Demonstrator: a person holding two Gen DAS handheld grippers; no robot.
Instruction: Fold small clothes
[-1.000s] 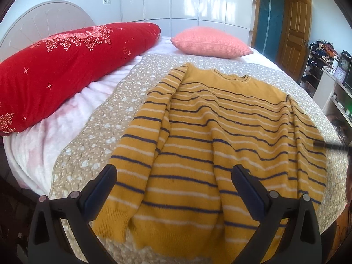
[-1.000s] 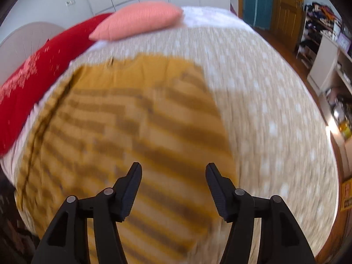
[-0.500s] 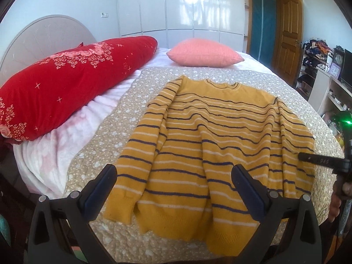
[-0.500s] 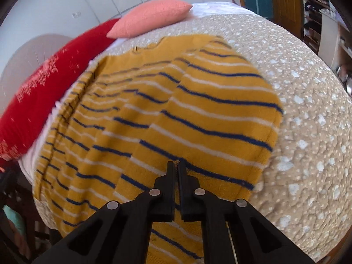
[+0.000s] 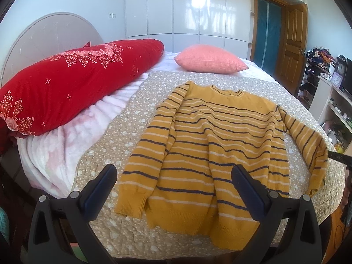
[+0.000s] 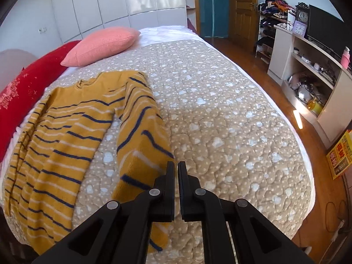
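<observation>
Striped sweater (image 5: 220, 151), flat on bed (image 6: 231, 114); right gripper (image 6: 175, 169) pinched on its outstretched sleeve (image 6: 140, 129); left gripper (image 5: 173, 189) wide open, empty, above the hem.

Mustard-yellow sweater (image 5: 220, 145) with thin navy and white stripes; beige quilted bedspread (image 6: 220, 114) dotted white with pale blotches; red bolster (image 5: 72, 83) with pink rose and white sparkle print; plain salmon-pink pillow (image 5: 209, 61); black tools.

Lots of bare bed (image 6: 220, 114) right of the sweater (image 5: 215, 145). Red pillow (image 5: 72, 88) & pink pillow (image 5: 211, 61) block the far end; shelves (image 6: 312, 70) block the right.
</observation>
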